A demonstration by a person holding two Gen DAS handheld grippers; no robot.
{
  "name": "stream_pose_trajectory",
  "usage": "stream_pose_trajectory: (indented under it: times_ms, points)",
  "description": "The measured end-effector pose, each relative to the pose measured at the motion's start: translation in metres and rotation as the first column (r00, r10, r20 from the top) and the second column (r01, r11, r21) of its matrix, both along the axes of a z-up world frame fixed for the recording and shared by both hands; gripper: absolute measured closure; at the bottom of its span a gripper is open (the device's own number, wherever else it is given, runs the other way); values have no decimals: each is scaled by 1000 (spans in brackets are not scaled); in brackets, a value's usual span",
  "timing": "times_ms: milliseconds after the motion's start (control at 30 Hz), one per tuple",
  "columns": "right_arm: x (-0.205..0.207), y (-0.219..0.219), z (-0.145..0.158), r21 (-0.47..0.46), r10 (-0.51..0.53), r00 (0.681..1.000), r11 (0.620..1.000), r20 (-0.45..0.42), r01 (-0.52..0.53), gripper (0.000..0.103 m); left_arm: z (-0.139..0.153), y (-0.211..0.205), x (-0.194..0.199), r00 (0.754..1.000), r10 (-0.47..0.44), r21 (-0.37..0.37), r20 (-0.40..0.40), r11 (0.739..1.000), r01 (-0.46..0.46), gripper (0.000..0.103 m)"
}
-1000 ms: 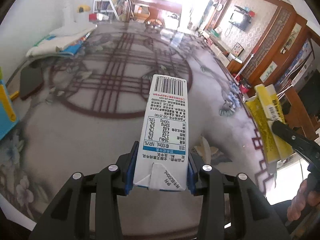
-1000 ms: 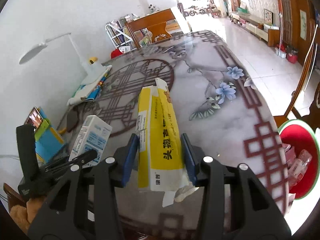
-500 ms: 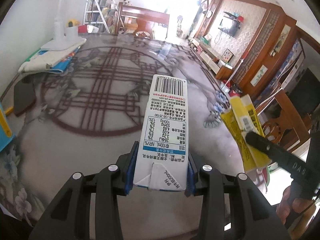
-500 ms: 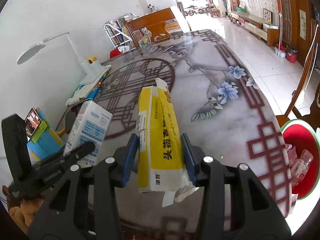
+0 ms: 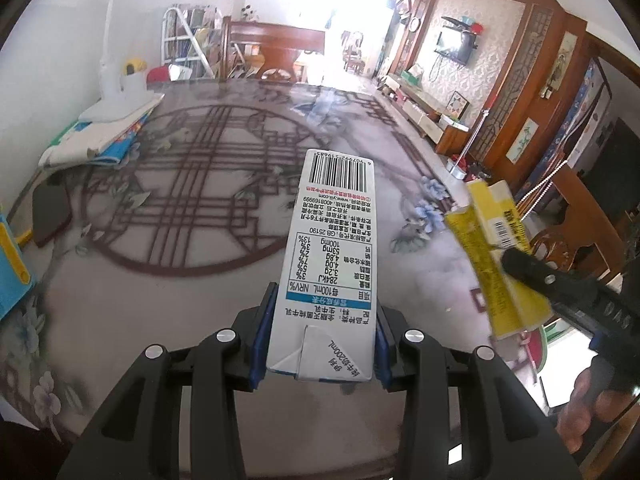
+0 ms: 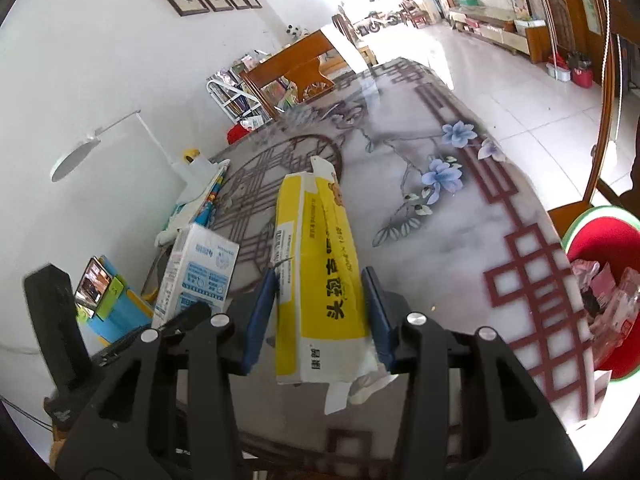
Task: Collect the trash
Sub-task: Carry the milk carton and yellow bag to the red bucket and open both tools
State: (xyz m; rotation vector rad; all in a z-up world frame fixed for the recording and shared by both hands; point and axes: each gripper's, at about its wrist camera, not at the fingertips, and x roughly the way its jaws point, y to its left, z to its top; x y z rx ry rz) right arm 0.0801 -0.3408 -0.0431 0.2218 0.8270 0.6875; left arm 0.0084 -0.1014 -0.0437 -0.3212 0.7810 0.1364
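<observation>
The left tongs [image 5: 320,344] are clamped on a white milk carton [image 5: 332,264], their blue pads pressed against its two narrow sides near the folded end; the carton sticks out straight ahead of them, barcode end farthest away, held clear above the counter [image 5: 160,280]. The right tongs [image 6: 320,320] grip a yellow box [image 6: 320,280], flattened and torn open at both ends, which likewise points forward from between the pads, with a loose white flap hanging below the near end. In the left wrist view the right tongs [image 5: 532,268] and the box [image 5: 496,256] appear to the right of the left tongs and a little ahead, tilted, with part of a hand [image 5: 588,412] at the lower right edge. In the right wrist view the left tongs [image 6: 184,316] and carton [image 6: 200,272] sit to the left, close beside the right tongs. The counter, patterned with dark red lattice and blue flowers, spreads out ahead of both tongs. Far to the left of the left tongs, by the wall, lie a stack of books [image 5: 104,136] under a white lamp [image 6: 76,156], and nearer, a blue holder [image 6: 116,312] with a phone [image 6: 94,284]. To the right of the right tongs, beyond the counter's edge and lower, stands a red bin [image 6: 600,236] with pink wrappers [image 6: 612,300] inside.
</observation>
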Motion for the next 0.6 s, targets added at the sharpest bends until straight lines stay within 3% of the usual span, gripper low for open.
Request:
stream_pose_trajectory:
  times_ms: [267,500,600]
  points:
    - [-2,-14,-2,-14,-13,1000,1000,12,13,60,22,-33,0,998,-36,12,45,999,35,65]
    - [5,-38,-3,39,-92,996,995,-14,93,59,28,-55,9,990,-126,66,69,990,122,65]
    - [6,-40,-3,52,-114,993,992,-12,115,59,29,-62,11,981,-177,124,85,978,166,65]
